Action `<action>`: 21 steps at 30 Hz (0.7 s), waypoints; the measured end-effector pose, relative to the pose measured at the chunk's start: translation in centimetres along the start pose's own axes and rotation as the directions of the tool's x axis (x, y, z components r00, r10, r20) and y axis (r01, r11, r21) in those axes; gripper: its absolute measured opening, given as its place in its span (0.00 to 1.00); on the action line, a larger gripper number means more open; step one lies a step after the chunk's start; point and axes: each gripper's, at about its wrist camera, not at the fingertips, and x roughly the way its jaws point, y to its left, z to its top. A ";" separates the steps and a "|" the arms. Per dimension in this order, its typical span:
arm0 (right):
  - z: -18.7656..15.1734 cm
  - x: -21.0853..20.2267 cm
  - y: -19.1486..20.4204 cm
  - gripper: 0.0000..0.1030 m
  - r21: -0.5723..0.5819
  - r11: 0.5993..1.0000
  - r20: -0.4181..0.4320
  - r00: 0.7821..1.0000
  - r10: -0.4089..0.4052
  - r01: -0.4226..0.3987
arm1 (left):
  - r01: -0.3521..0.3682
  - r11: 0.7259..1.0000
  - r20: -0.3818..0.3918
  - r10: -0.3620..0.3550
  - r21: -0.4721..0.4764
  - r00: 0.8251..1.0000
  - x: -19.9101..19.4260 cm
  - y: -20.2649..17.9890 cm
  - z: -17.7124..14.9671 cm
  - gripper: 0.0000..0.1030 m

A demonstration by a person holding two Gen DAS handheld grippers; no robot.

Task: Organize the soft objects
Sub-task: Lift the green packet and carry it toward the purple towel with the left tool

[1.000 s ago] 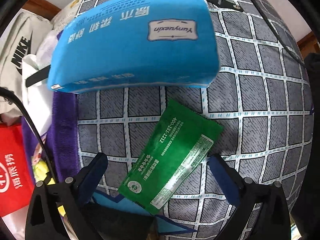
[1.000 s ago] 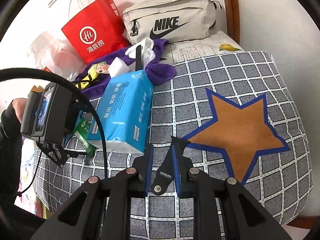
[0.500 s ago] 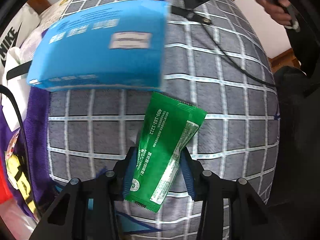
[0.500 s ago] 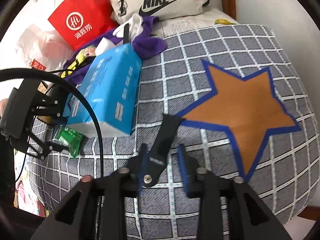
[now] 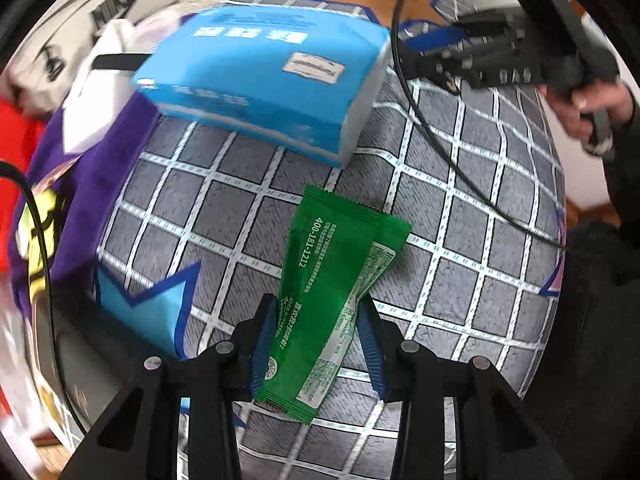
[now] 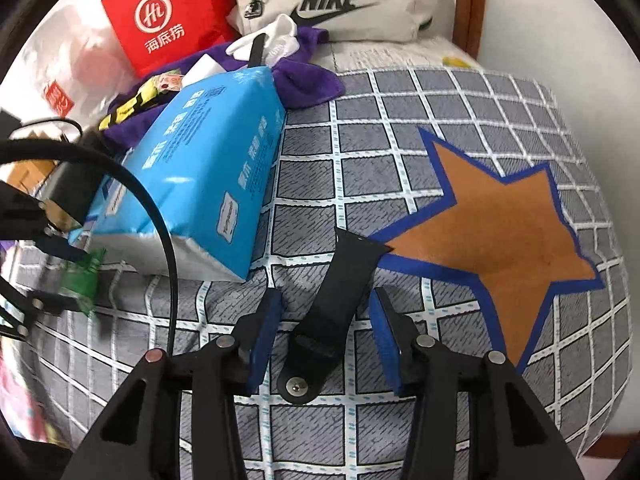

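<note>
My left gripper [image 5: 318,338] is shut on a green sachet [image 5: 332,292] and holds it over the grey checked cushion [image 5: 460,280]. The sachet also shows blurred at the left of the right wrist view [image 6: 82,280]. A blue tissue pack [image 5: 272,84] lies on the cushion just beyond the sachet, and it shows in the right wrist view [image 6: 200,184] too. My right gripper [image 6: 324,328] is open over a black strap [image 6: 340,300] that lies between its pads on the cushion [image 6: 400,160], beside an orange star patch [image 6: 504,216].
A purple cloth [image 6: 304,80], a white Nike bag [image 6: 340,0] and a red paper bag [image 6: 164,12] lie behind the tissue pack. A black cable [image 5: 440,140] runs across the cushion. The cushion's edge drops off at the right.
My left gripper closed on the green sachet and lifted it, turning rightward. My right gripper opened and let go of the black strap, which now lies flat between its pads.
</note>
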 end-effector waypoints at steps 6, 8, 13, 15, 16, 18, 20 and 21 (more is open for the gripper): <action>-0.4 -0.8 -1.1 0.21 0.005 1.000 -0.026 0.999 0.024 -0.024 | 0.003 0.996 0.051 0.001 -0.086 0.999 -1.7 -1.5 -1.9 0.37; -0.6 -0.9 -1.3 0.21 0.006 1.000 -0.030 0.999 0.012 -0.012 | -0.006 0.995 0.062 0.012 -0.100 0.998 -2.3 -2.6 -2.3 0.37; -0.4 -0.6 -0.6 0.23 0.015 0.999 -0.026 0.999 -0.033 0.034 | -0.003 0.990 0.079 0.014 -0.138 0.997 -2.8 -2.4 -2.1 0.37; -0.6 -0.4 0.0 0.22 -0.028 0.997 -0.002 0.998 -0.065 0.065 | 0.005 0.987 0.082 0.008 -0.160 0.997 -2.8 -2.6 -2.7 0.38; -0.7 -0.5 0.0 0.20 -0.038 0.997 0.001 0.998 -0.066 0.066 | 0.006 0.983 0.079 0.009 -0.181 0.997 -2.6 -2.7 -2.9 0.38; -0.5 -0.7 -0.6 0.20 -0.020 0.999 -0.010 0.999 -0.033 0.033 | 0.008 0.977 0.077 0.009 -0.214 0.997 -1.9 0.2 -3.7 0.37; -0.4 -1.1 -1.3 0.20 0.005 1.000 -0.017 1.000 0.000 0.000 | 0.000 0.965 0.083 0.022 -0.261 0.996 -1.3 1.7 -4.6 0.37; -0.3 -1.4 -1.4 0.20 0.010 1.000 -0.017 1.000 0.005 -0.005 | 0.008 0.959 0.092 0.019 -0.285 0.996 -1.0 2.0 -4.9 0.37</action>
